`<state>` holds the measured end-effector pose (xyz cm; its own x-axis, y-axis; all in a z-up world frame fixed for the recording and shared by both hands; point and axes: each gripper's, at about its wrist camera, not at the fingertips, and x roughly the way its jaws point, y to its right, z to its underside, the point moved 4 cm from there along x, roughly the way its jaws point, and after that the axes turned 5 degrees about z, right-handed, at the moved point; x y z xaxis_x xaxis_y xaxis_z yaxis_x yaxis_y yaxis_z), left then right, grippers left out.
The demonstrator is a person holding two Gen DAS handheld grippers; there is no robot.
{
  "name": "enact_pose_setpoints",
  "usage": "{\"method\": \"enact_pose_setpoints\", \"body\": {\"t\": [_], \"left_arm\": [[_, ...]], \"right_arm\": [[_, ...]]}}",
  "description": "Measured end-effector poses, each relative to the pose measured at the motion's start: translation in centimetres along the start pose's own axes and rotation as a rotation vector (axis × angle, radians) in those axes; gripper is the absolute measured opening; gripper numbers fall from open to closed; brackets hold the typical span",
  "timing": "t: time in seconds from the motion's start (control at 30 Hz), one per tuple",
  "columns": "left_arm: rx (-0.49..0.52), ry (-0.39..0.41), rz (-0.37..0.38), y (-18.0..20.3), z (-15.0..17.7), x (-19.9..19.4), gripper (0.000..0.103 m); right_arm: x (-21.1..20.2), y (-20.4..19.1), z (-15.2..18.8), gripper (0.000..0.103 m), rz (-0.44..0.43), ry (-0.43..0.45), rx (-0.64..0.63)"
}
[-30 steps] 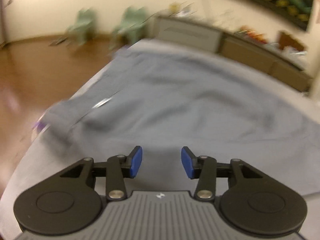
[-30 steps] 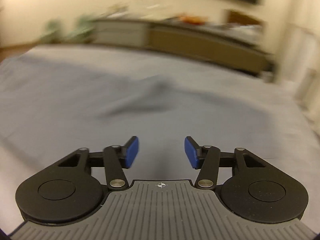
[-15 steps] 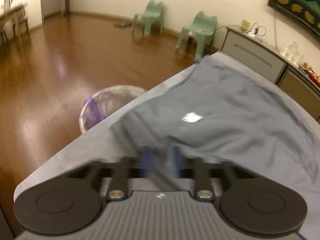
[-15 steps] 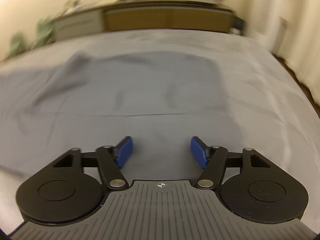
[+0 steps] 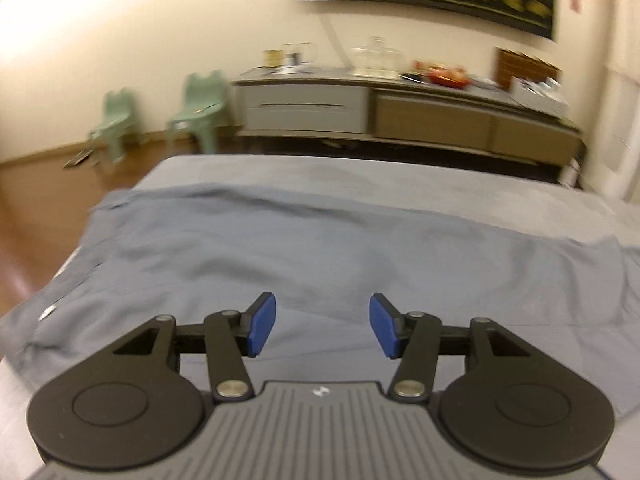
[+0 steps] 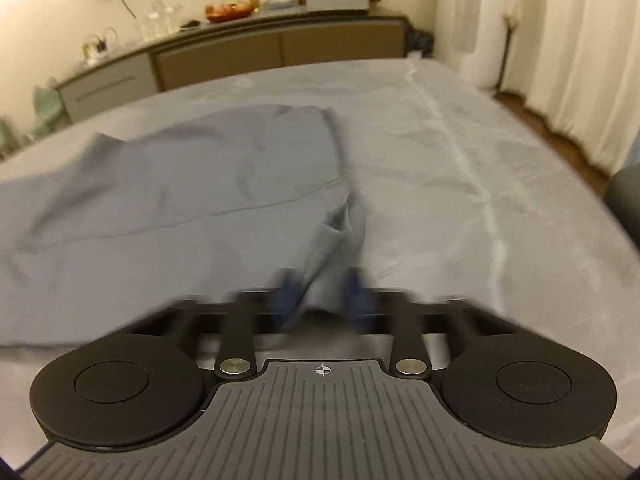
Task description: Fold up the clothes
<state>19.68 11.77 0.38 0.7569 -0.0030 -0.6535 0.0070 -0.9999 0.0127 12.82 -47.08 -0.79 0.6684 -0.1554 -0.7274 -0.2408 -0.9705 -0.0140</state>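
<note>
Blue-grey garment (image 6: pixel 168 200) — right claw (image 6: pixel 322 300) closing on its corner.

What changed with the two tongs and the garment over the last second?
The right tongs, open over flat cloth before, are now closing on a bunched edge of the grey-blue garment, with fabric between the pads. The left tongs, blurred close together over the garment's left end half a second ago, have swung back toward the sideboard and are opening with nothing between them. The garment still lies spread on the bed.
</note>
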Motion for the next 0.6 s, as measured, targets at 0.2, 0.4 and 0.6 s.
{"method": "enact_pose_setpoints", "body": {"t": [0.2,0.4,0.6], "left_arm": [[0.023,0.007,0.151,6.4,0.1,1.2,0.053],[0.002,-0.022,0.275,10.3,0.6,2.0,0.053],[0.096,-0.078,0.29,14.3,2.4,3.4,0.053]], "right_arm": [[-4.0,-6.9,-1.2,0.004,0.136,0.228,-0.316],[-5.5,-18.5,2.4,0.004,0.032,0.325,-0.678],[-2.9,-21.0,3.9,0.005,-0.003,0.215,-0.731]]}}
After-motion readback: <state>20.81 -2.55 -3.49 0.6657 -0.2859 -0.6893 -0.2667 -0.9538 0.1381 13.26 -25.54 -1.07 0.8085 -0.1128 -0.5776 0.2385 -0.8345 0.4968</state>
